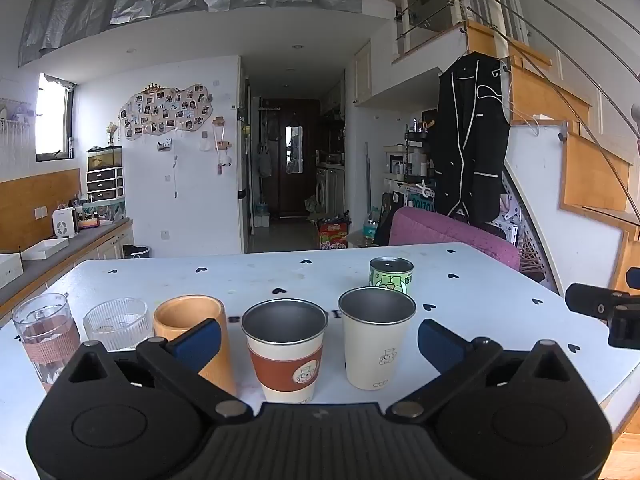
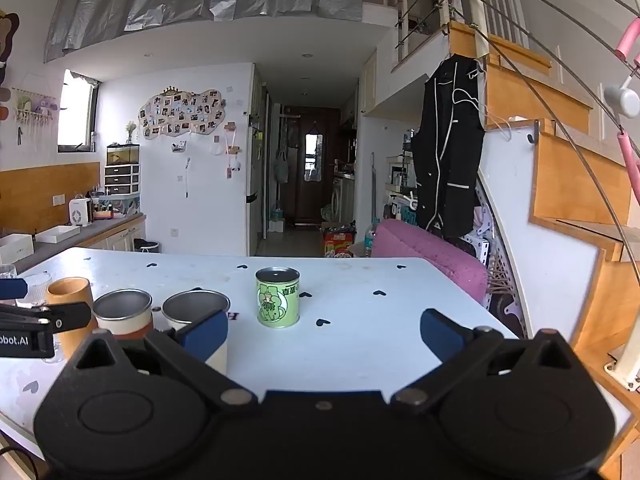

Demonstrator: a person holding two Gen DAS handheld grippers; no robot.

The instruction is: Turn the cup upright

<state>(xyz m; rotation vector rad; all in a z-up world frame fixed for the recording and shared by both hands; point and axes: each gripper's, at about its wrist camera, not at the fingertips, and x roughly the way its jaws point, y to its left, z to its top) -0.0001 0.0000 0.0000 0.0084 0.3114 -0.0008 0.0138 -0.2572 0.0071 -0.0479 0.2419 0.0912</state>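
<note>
**Facing a row of cups, both grippers spread and empty**

Looking along the left gripper [image 1: 319, 338], its view shows the full row on the white worktop [image 1: 480, 292]: a tall glass [image 1: 46, 334] with a pink band, a ribbed glass bowl [image 1: 118, 322], a wooden cup [image 1: 196, 332], a banded cup [image 1: 285, 346] with a brown sleeve and a cream cup [image 1: 376, 336]. All stand upright with mouths up; the two metal-lined cups look empty, and I cannot tell what the glass holds. The banded cup sits between the blue fingers, just ahead of them, untouched; the cream cup is beside it, inside the right finger. A green tin [image 1: 391, 275] stands farther back, its flat metal end up. The left gripper is wide apart, holding nothing.

The right wrist view loses the tall glass almost wholly at the left edge and shows the tin [image 2: 278, 298] nearest centre, ahead of the right gripper [image 2: 323, 334] and between its fingers but well apart from them. The wooden cup [image 2: 68, 292], banded cup [image 2: 122, 308] and cream cup [image 2: 196, 310] crowd the left, the cream one partly behind the left finger. This gripper is also spread wide, gripping nothing.
</note>
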